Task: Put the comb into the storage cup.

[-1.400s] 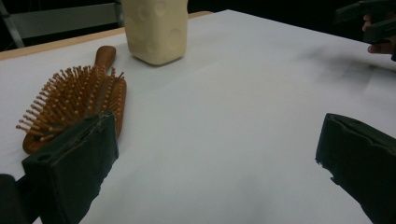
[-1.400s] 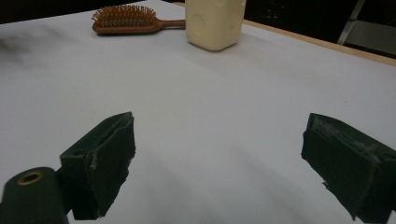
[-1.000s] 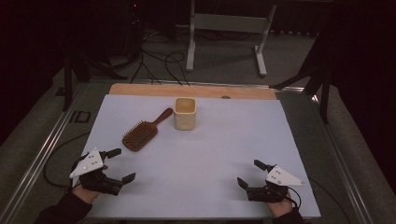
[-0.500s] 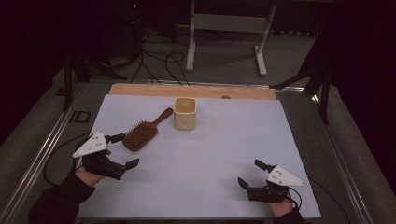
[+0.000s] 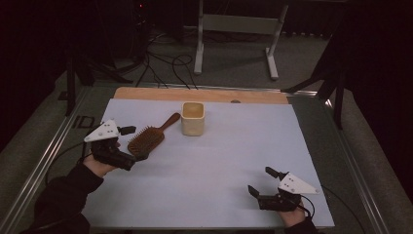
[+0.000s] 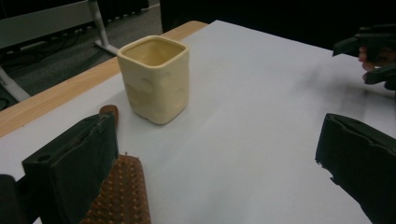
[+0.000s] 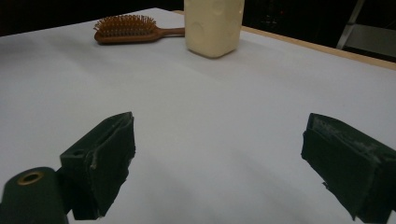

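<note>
Clearly, the work is at its very beginning: nothing is gripped yet. The left gripper [image 5: 130, 147] is held with its jaws apart just beside the hairbrush [image 5: 146, 140], at about 9 o'clock on the table [image 5: 234, 146], and the brush head lies between or just next to the jaws. In the left gripper view the bristles [image 6: 119, 196] are seen directly beside one jaw, but contact cannot be confirmed. The hairbrush lies flat, its handle pointing toward the cream cup [image 5: 192, 118], which stands upright at about 12 o'clock, near the handle tip but apart from it. The right gripper [image 5: 260, 183] is kept open too, low at 5 o'clock, well apart from both things. Closing on the brush and lifting it are judged to remain. Part of the brush head is hidden by the left gripper, and the inside of the cup is too dim to be made out.
</note>
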Available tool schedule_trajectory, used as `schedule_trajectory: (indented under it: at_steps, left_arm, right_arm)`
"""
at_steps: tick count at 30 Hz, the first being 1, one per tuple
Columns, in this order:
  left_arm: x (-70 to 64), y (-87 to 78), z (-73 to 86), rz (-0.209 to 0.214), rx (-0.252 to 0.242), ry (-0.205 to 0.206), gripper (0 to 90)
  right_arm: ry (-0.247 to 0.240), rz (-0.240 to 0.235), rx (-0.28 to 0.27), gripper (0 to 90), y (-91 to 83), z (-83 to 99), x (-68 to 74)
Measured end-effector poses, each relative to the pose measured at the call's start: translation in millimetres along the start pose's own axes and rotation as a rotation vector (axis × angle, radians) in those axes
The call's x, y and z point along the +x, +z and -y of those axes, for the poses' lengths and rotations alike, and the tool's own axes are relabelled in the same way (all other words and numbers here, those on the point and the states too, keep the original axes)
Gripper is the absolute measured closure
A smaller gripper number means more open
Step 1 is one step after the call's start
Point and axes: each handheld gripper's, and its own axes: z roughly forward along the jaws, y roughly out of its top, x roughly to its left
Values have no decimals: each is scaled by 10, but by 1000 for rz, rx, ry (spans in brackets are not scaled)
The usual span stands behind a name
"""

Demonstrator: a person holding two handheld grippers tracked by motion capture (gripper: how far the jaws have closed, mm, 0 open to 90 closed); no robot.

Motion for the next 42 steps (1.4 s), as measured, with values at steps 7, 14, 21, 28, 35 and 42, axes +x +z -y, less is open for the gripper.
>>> schedule_trajectory:
  at_steps: [7,14,21,28,35,42]
  left_arm:
    - [123,120,-109,-9,15,-3,1]
    - [260,324,-166,-32,40,2,25]
    - [367,528,-180,-32,59,-2,141]
    - [469,740,-188,-39,113,0,240]
    - [548,912,-178,-61,165,-7,359]
    - [634,1068,-144,-70,208,-27,520]
  right_arm:
    - [-1,-1,-1,95,-2,1,-3]
    - [-1,-2,-1,94,-4,1,-3]
    - [-3,-3,0,94,-3,4,-5]
    - [0,-7,1,95,3,5,0]
    - [0,-7,1,95,3,7,-2]
    - [-2,-8,-1,95,3,5,2]
